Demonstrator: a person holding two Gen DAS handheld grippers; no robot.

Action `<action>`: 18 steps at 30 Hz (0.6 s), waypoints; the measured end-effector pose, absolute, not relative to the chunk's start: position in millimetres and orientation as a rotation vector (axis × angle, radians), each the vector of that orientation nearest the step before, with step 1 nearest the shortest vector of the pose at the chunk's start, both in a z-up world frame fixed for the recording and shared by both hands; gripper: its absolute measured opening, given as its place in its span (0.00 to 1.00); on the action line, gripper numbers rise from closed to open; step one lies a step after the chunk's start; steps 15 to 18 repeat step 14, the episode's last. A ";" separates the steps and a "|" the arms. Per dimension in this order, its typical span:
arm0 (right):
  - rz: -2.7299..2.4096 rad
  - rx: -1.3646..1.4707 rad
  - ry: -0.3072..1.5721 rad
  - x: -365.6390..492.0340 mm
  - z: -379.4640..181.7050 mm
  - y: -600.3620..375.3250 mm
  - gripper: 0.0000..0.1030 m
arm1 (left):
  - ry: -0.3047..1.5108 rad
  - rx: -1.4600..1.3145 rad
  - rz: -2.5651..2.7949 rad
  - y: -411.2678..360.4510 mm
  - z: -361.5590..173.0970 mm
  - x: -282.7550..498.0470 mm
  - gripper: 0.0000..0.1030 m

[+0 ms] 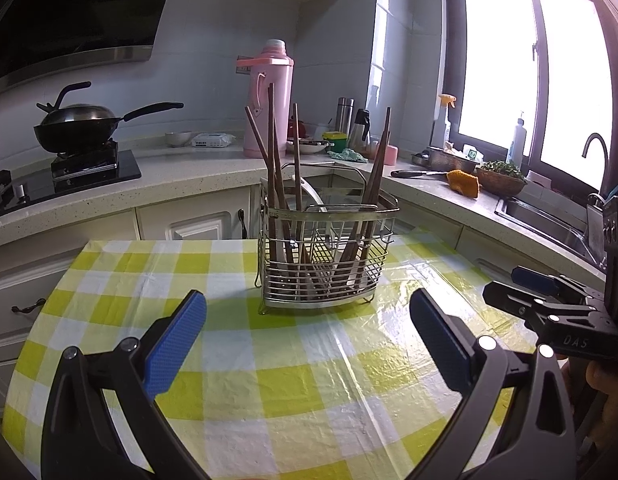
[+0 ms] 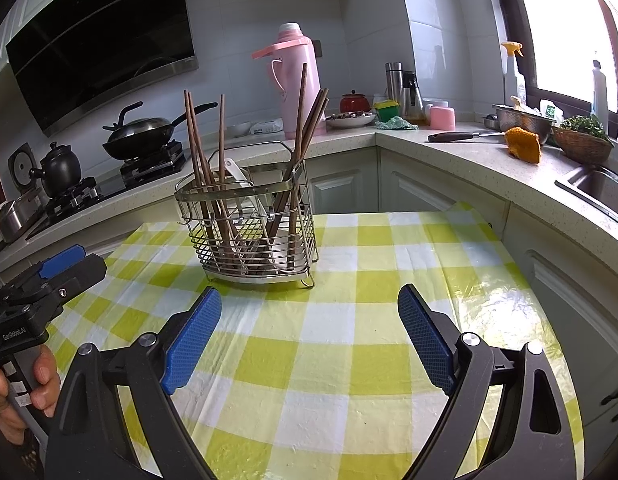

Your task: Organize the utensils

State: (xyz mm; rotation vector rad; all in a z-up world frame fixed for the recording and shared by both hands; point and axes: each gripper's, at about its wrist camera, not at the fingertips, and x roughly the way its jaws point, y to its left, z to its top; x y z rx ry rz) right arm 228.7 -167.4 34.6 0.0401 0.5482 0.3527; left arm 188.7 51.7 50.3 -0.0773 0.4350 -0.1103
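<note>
Here the wire utensil basket (image 1: pixel 325 248) stands upright on the checked surface (image 1: pixel 269 380), directly ahead of the left gripper (image 1: pixel 309 336) and a little way beyond its fingertips, apart from them. Brown chopsticks (image 1: pixel 273 168) lean in the basket's compartments beside a white spoon (image 2: pixel 239 176). The left gripper is spread wide, holding nothing. The right gripper (image 2: pixel 309 332) is likewise spread and empty, with the basket ahead and slightly to its left, not touching. Behind the basket, a pink thermos (image 2: pixel 299 80) stands on the kitchen counter.
</note>
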 end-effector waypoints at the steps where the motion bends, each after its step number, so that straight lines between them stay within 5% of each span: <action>1: 0.353 0.042 0.549 228.7 34.1 -168.1 0.82 | 0.438 -0.081 -0.114 52.1 50.0 189.0 0.95; 18: 0.356 0.051 0.559 229.6 31.4 -170.8 0.82 | 0.457 -0.095 -0.111 56.6 47.7 191.0 0.95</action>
